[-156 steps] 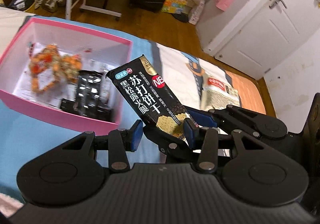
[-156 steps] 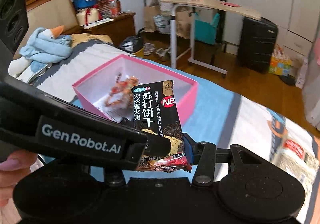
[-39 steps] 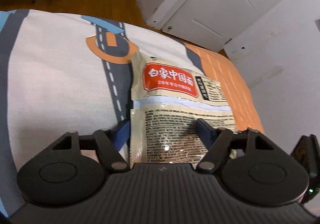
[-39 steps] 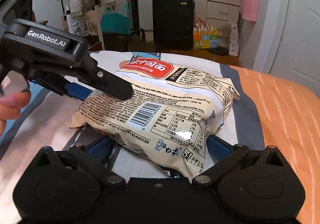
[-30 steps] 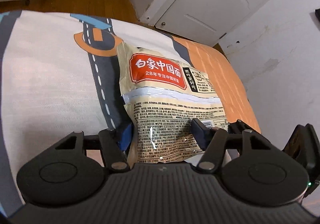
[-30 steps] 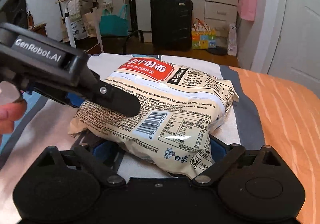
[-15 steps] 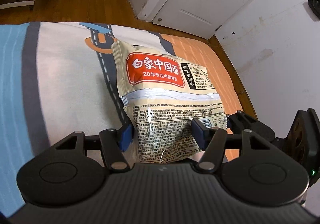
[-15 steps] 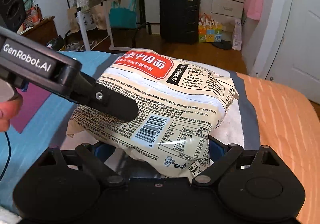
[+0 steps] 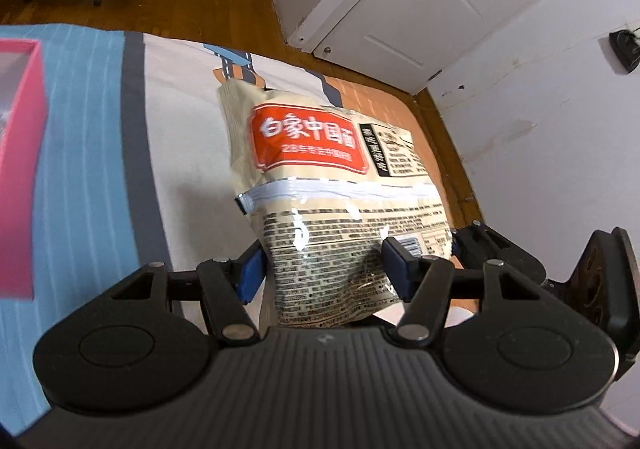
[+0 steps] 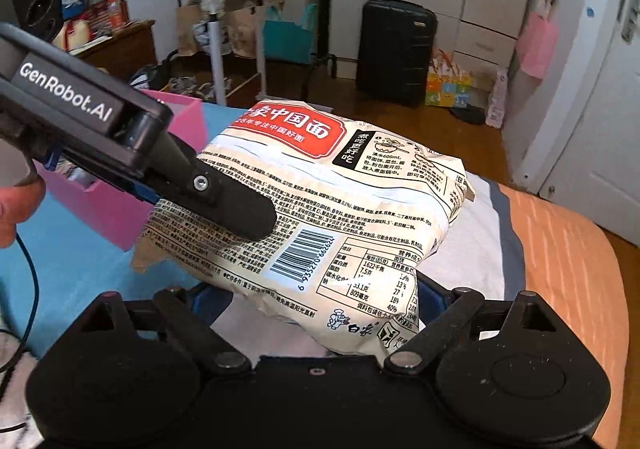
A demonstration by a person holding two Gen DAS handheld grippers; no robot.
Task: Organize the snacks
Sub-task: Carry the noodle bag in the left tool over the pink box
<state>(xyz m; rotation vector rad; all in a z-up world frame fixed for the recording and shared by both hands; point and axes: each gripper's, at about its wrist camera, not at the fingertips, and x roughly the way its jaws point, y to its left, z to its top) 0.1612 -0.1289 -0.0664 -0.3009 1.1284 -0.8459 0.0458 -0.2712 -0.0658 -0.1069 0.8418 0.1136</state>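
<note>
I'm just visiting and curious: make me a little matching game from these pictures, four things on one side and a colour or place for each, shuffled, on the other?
Things:
1. noodle packet
2. box
3. suitcase
4. left gripper

Descriptions:
A. black, standing on the wooden floor
B. pink, on the blue part of the bedspread
C. blue pads pressing on the packet's near end
D. beige with a red label, held above the bed

Pairs: 1-D, 2-B, 3-A, 4-C
</note>
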